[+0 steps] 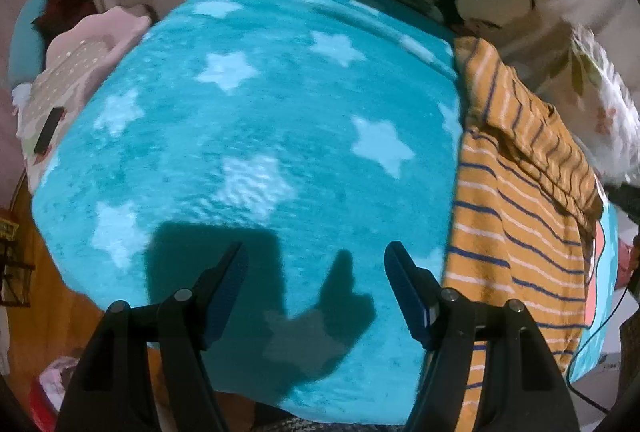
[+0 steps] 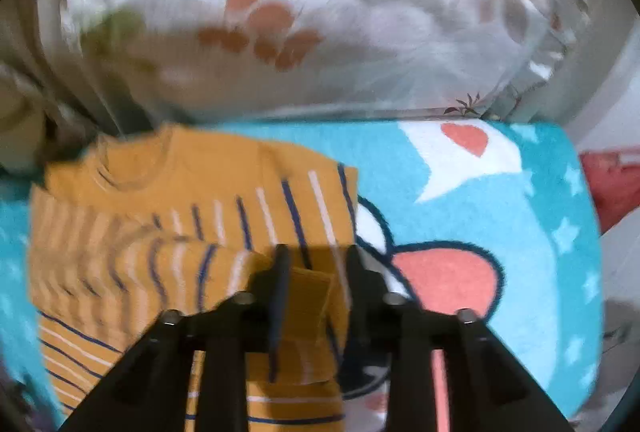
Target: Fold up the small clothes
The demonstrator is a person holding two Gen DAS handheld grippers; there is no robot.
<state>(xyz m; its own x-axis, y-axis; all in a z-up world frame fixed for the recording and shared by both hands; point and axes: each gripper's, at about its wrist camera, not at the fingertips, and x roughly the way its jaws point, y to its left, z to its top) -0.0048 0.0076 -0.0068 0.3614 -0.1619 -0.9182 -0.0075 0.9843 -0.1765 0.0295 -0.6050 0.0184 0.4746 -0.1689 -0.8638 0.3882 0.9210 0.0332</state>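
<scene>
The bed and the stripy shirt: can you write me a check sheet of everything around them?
Surface: teal star blanket with a cartoon print.
Job's things: orange striped shirt, partly folded, one sleeve laid across.
Clutter: pink clothes at the blanket's left edge.
Grippers: left gripper open over bare blanket; right gripper partly open, a shirt cuff between its jaws.
Cables: thin black cable at the right.
Surroundings: floral bedding; wooden floor.

Fluffy turquoise fleece blanket with pale stars; soft matt mustard knit shirt with navy and white stripes; matt black plastic gripper fingers with ribbed blue pads
</scene>
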